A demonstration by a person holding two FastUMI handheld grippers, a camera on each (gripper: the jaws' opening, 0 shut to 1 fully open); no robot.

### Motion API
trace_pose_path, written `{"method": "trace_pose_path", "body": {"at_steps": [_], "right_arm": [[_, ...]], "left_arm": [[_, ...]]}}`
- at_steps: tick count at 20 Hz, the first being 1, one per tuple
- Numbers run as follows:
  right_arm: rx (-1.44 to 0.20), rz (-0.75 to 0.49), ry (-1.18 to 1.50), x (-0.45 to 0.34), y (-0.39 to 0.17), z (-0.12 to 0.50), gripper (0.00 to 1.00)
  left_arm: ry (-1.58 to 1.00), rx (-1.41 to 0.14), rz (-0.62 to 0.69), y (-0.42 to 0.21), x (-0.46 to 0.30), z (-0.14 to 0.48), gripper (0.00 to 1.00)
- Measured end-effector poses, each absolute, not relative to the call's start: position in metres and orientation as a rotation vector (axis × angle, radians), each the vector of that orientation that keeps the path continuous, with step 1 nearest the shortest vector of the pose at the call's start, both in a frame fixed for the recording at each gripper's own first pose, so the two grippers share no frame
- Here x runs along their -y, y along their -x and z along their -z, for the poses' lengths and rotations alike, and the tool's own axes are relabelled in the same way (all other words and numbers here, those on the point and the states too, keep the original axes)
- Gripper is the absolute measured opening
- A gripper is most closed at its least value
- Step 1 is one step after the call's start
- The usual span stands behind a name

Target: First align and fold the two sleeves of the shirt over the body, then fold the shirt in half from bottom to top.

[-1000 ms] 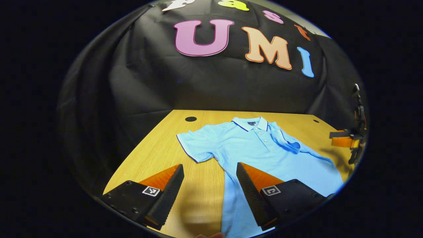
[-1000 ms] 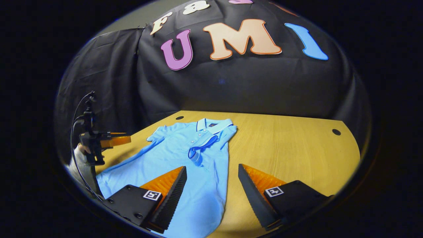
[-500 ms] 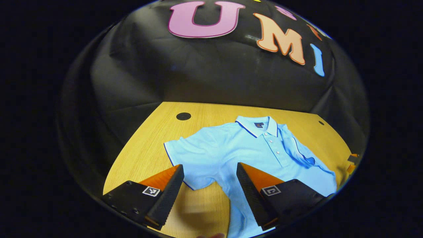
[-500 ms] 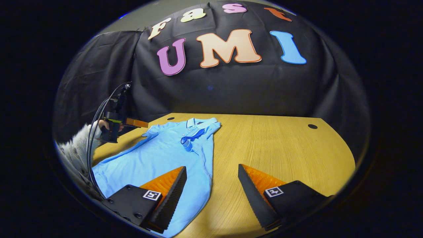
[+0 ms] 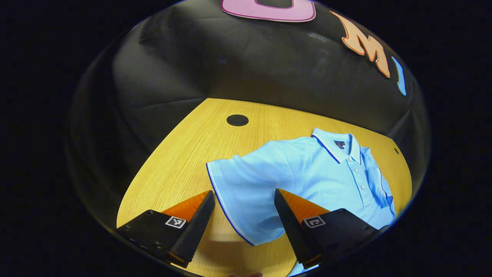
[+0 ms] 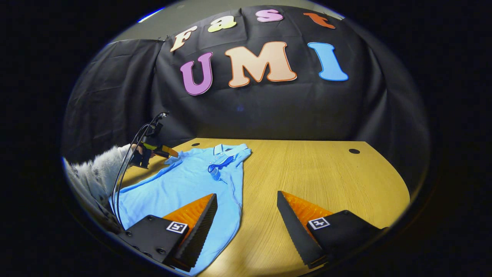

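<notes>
Light-blue polo shirt (image 5: 307,173) is lying flat on the wooden tabletop (image 5: 184,154), collar (image 5: 338,144) toward the booth's back wall. One sleeve (image 6: 215,167) is already lying folded over the chest; the other sleeve (image 5: 246,196) is spread out flat on the wood.

Left tongs (image 5: 244,209) are sitting right over that spread sleeve, jaws gaping wide. Sleeve's dark-piped hem edge is running between the two fingers; cloth is filling most of the gap. Nothing gripped. Can't tell from the left gripper view whether the fingertips are touching the fabric or just above it. In the right gripper view the same tongs (image 6: 169,151) are showing far off at the shirt's shoulder, held by a hand (image 6: 134,148) in a fuzzy pale sleeve cuff (image 6: 96,173), cable (image 6: 123,181) trailing down.

Right tongs (image 6: 246,211) are near the shirt's lower body, also wide apart, holding nothing. One finger (image 6: 200,223) is over the shirt's side edge, the other finger (image 6: 300,227) over bare wood. Contact w/ fabric: can't tell.

Round dark holes (image 5: 237,120) are showing in the tabletop near the far edge.
</notes>
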State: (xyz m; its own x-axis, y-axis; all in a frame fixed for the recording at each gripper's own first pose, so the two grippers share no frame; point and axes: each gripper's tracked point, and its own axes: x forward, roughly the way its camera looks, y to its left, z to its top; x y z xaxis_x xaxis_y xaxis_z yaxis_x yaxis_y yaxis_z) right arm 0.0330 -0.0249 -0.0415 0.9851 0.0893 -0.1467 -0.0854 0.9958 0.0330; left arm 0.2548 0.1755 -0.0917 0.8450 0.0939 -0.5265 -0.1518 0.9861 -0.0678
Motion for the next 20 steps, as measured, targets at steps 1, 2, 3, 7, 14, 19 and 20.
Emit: {"method": "trace_pose_path", "body": {"at_steps": [1, 2, 3, 7, 14, 19, 20], "right_arm": [[-0.148, -0.089, -0.028, 0.026, -0.033, 0.042, 0.98], [-0.151, -0.087, -0.032, 0.027, -0.033, 0.044, 0.98], [-0.155, -0.086, -0.035, 0.028, -0.034, 0.045, 0.98], [-0.150, -0.085, -0.052, 0.033, -0.032, 0.047, 0.98], [-0.139, -0.069, -0.085, 0.048, -0.028, 0.050, 0.98], [-0.138, -0.060, -0.101, 0.057, -0.027, 0.051, 0.98], [-0.140, -0.059, -0.098, 0.056, -0.029, 0.052, 0.98]], "left_arm": [[0.110, -0.548, -0.129, -0.255, -0.175, 0.092, 0.93], [0.097, -0.559, -0.136, -0.255, -0.176, 0.094, 0.92], [0.082, -0.574, -0.151, -0.254, -0.180, 0.098, 0.90], [0.066, -0.572, -0.184, -0.255, -0.184, 0.098, 0.69], [0.041, -0.551, -0.130, -0.257, -0.174, 0.095, 0.16], [-0.003, -0.580, -0.141, -0.255, -0.170, 0.095, 0.02], [-0.006, -0.583, -0.145, -0.255, -0.170, 0.094, 0.02]]}}
